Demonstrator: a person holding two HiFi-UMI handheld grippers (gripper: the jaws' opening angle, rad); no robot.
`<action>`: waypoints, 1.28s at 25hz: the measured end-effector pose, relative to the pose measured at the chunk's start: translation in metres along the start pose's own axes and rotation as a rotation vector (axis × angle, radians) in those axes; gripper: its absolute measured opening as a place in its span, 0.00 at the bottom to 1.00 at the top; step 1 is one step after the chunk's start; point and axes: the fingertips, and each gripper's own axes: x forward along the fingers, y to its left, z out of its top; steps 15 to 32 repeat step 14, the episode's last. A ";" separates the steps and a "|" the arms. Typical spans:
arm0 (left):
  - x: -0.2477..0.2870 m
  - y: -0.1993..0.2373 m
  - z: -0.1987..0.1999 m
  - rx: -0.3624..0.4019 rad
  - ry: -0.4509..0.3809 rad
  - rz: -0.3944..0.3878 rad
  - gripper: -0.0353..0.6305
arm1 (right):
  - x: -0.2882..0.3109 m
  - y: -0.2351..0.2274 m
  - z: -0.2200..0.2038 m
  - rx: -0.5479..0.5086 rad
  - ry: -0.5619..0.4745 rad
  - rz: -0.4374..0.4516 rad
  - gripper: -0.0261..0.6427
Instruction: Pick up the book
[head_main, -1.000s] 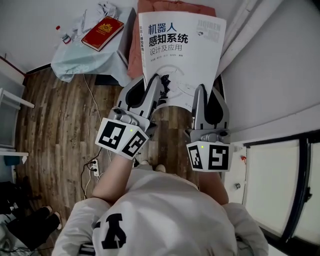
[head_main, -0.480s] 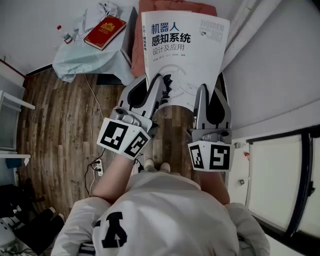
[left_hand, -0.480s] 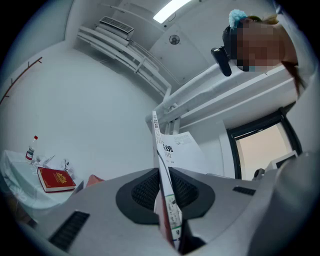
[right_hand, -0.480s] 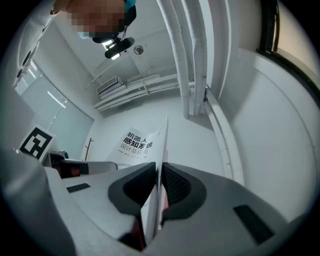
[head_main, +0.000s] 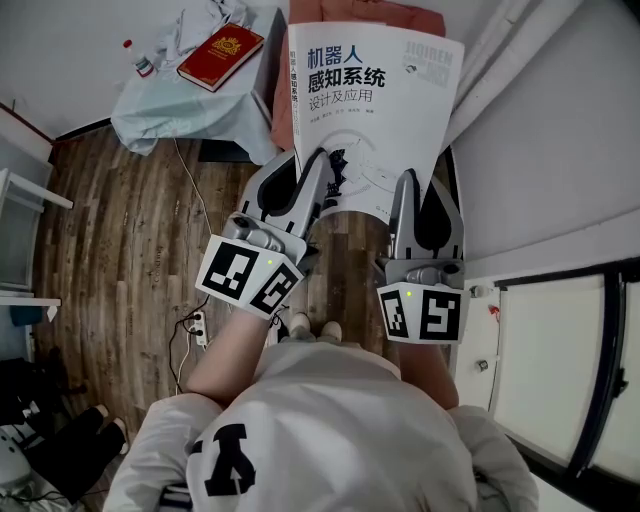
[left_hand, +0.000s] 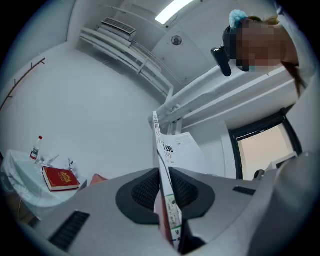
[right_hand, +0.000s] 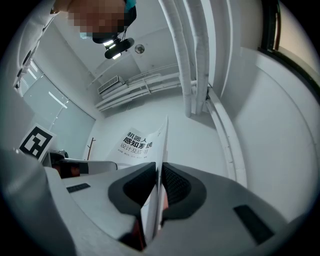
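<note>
Nearest me, my left gripper (head_main: 322, 168) and right gripper (head_main: 404, 188) are both clamped on the bottom edge of the white book (head_main: 372, 100). The left grips near the spine corner and the right near the other corner. The book is held up in the air, touching no surface, with its cover facing the head camera.

Each gripper view shows its dark pads pinching the book edge-on; in the head view the gripper bodies hide that. Only the head view shows what lies below: the wooden floor (head_main: 110, 230) and a power strip (head_main: 197, 328) with its cable.

Farther out, a reddish cushion (head_main: 400, 15) sits behind the book's top edge. To the left stands the counter (head_main: 170, 115) under a pale cloth. It carries a red book (head_main: 220, 55) towards its right edge and a small bottle (head_main: 140, 60) near its left edge. The left gripper view catches both of those; the right gripper view does not.
</note>
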 end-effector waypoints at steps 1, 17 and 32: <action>0.000 0.000 0.000 -0.001 0.000 0.001 0.13 | 0.000 0.000 0.000 0.000 0.000 0.001 0.13; 0.000 0.000 -0.002 -0.010 0.001 0.002 0.13 | 0.000 -0.001 -0.001 -0.003 0.004 0.003 0.13; 0.000 0.000 -0.002 -0.010 0.001 0.002 0.13 | 0.000 -0.001 -0.001 -0.003 0.004 0.003 0.13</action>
